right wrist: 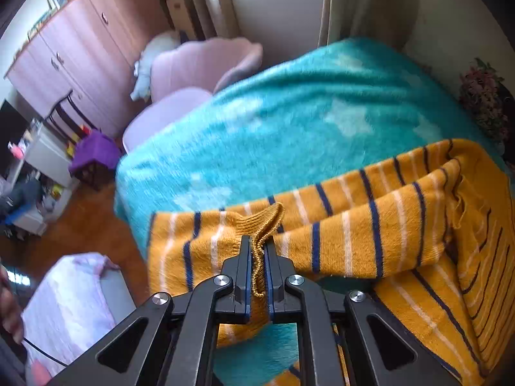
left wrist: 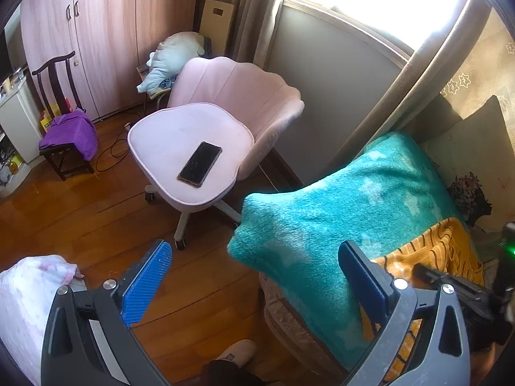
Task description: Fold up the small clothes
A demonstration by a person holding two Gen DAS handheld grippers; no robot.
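A small mustard-yellow knit sweater [right wrist: 386, 212] with navy and white stripes lies partly folded on a teal fleece blanket [right wrist: 273, 122]. My right gripper [right wrist: 257, 251] is shut on the ribbed cuff of one sleeve, which lies across the body of the sweater. My left gripper [left wrist: 254, 257] is open and empty, held above the blanket's left corner [left wrist: 322, 218]; one blue pad is over the wooden floor, the other over the blanket. The sweater's edge [left wrist: 444, 251] shows at the right of the left wrist view, with the right gripper's black body [left wrist: 463, 286] on it.
A pink swivel chair [left wrist: 190, 148] with a black phone [left wrist: 200, 164] on its seat stands left of the blanket. A dark chair with purple cloth [left wrist: 69, 135] stands by the pink wardrobe [left wrist: 96, 32]. Pale pink bedding [right wrist: 70, 302] lies at lower left. Curtain and window are behind.
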